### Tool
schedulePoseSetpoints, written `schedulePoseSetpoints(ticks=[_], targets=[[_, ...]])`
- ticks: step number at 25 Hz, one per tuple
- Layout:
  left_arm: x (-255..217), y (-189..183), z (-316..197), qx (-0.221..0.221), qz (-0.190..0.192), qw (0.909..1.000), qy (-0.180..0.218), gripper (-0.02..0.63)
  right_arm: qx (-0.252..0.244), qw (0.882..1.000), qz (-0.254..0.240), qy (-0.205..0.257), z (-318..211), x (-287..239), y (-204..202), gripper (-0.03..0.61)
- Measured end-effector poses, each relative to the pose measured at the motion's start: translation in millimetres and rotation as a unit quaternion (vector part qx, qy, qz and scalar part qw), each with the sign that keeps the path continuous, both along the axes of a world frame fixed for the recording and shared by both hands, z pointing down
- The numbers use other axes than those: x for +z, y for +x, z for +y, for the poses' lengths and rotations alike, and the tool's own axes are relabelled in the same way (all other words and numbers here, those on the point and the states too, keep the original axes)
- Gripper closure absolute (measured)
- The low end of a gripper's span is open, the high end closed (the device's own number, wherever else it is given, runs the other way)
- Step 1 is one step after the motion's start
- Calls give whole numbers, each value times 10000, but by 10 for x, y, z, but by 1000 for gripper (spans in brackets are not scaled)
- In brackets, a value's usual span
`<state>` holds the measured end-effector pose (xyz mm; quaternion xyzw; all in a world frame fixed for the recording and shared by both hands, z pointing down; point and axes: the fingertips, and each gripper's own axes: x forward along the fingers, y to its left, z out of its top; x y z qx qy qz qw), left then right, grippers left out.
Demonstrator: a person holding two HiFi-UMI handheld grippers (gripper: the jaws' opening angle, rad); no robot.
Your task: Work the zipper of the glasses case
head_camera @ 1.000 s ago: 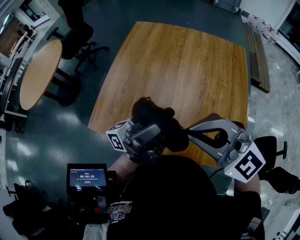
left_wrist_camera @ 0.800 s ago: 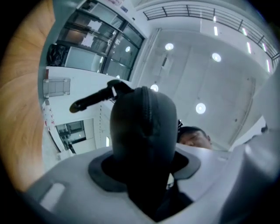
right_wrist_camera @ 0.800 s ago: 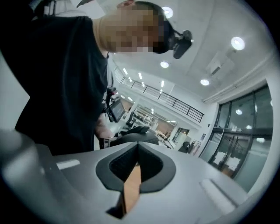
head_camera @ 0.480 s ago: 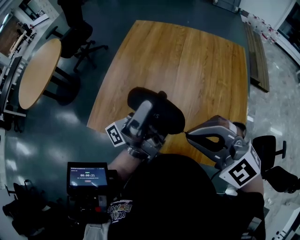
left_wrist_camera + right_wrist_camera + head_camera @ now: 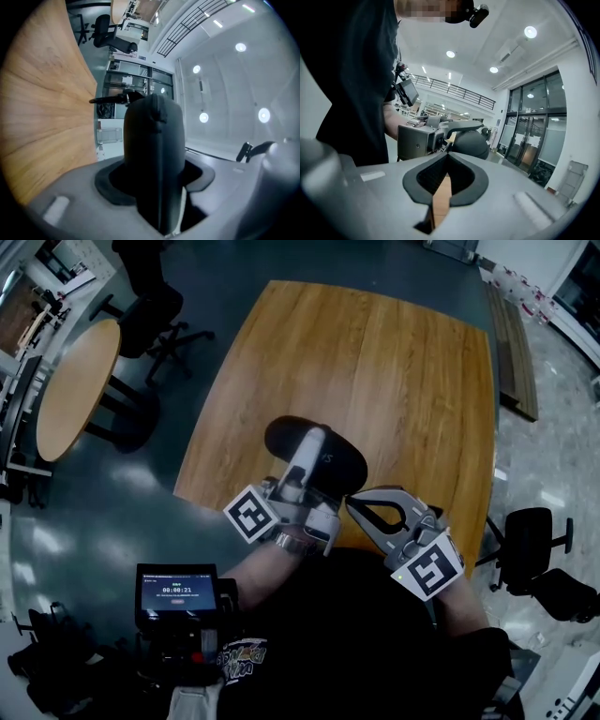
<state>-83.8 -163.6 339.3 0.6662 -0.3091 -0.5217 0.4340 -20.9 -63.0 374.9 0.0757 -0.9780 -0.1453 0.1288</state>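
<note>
**Glasses case held over table's near edge**

The dark glasses case (image 5: 345, 463) hangs above the near edge of the wooden table (image 5: 375, 362), clamped across its middle by your left gripper (image 5: 314, 442). One pale finger lies over the lid. The left gripper view shows the rounded case filling the gap between the jaws. A small pale mark on the lid is too small to read.

Your right gripper (image 5: 352, 505) has its jaws closed together on nothing, and its tip is just beside the case's near side. Each gripper carries a cube with black-and-white square markers.

At your left hip, a small screen (image 5: 175, 592) shows a timer reading 00:00:21. Beyond it are a round table (image 5: 80, 390) and a black office chair (image 5: 155, 310).
</note>
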Motion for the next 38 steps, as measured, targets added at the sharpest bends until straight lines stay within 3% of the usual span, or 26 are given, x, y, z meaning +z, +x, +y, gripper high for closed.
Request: schedulePoseSetpoints(ticks=[7,9,10,12,15,19,23,27,29,32,38], targets=[[164,-14,-10,-181,63,9993,-322,356,631,9977,-195,-122,-4,95,33,574],[235,-33,-11,-216,23,9990,-398,356,884,9941,-503,-366,-18,66,96,568],[276,-48,-13,-249,-6,9987,-443,356,1111,9888,-791,-602,-59,23,150,551],[340,-53,-18,-243,-96,9985,-489,356,1534,9767,-1225,-864,-184,-58,242,453],[359,38,-19,-41,-297,9987,-406,356,1819,9718,-1246,-839,-336,-56,228,318],[355,205,-9,175,-750,9966,-292,361,1738,9761,-977,-859,-387,28,86,254],[376,302,32,243,-1287,9910,-278,364,1724,9802,-608,-764,-440,129,-48,241],[496,403,84,497,-1652,9844,-344,362,1438,9889,-29,-382,-356,236,-76,230],[594,452,104,687,-1596,9837,-462,362,1313,9901,32,-505,-323,289,-87,252],[652,493,146,1038,-1399,9835,-487,362,1273,9864,-79,-1037,-321,334,-61,228],[732,508,235,1685,-1088,9785,-487,360,813,9929,106,-858,-277,303,27,272]])
